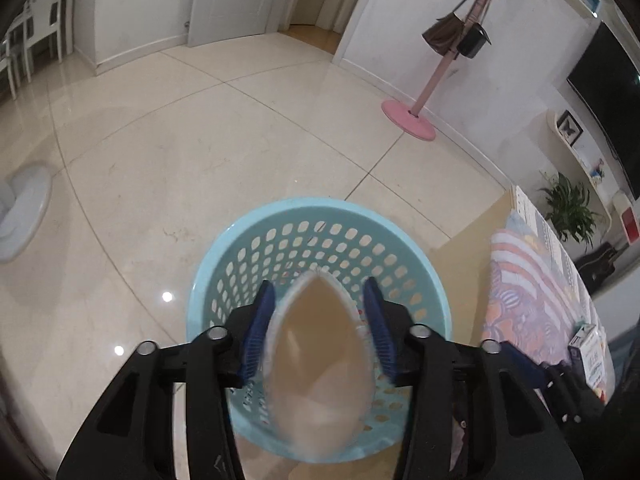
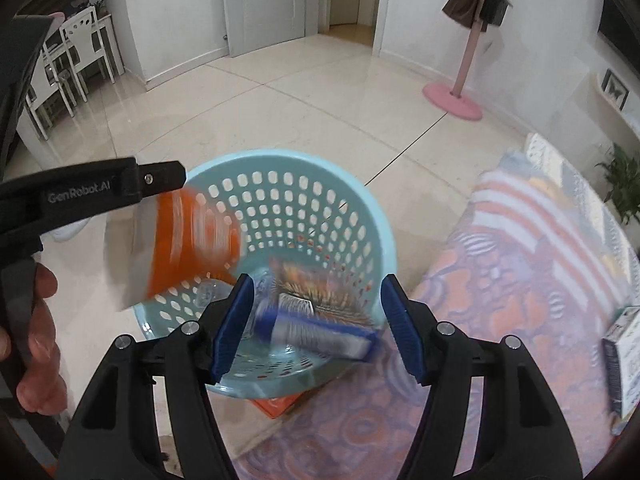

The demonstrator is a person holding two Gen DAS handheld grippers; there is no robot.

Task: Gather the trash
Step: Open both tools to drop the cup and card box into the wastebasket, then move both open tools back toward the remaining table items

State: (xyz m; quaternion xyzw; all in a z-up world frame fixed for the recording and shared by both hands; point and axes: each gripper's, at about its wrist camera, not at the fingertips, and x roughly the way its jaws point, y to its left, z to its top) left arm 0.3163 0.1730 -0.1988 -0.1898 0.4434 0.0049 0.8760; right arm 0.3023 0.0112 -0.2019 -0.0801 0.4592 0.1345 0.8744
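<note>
Hovering over the blue basket, left gripper spread around a cup, right gripper spread

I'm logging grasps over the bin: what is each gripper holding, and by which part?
The left gripper has an orange cup between its open fingers, by its sides near the rim, over the blue basket. The right gripper holds nothing.

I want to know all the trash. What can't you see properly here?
- Left wrist view: the paper cup in the left claw hides the bottom of the blue basket.
- Right wrist view: the items in the basket are motion-blurred and unreadable.
- Right wrist view: the small box is cut off by the edge.
</note>
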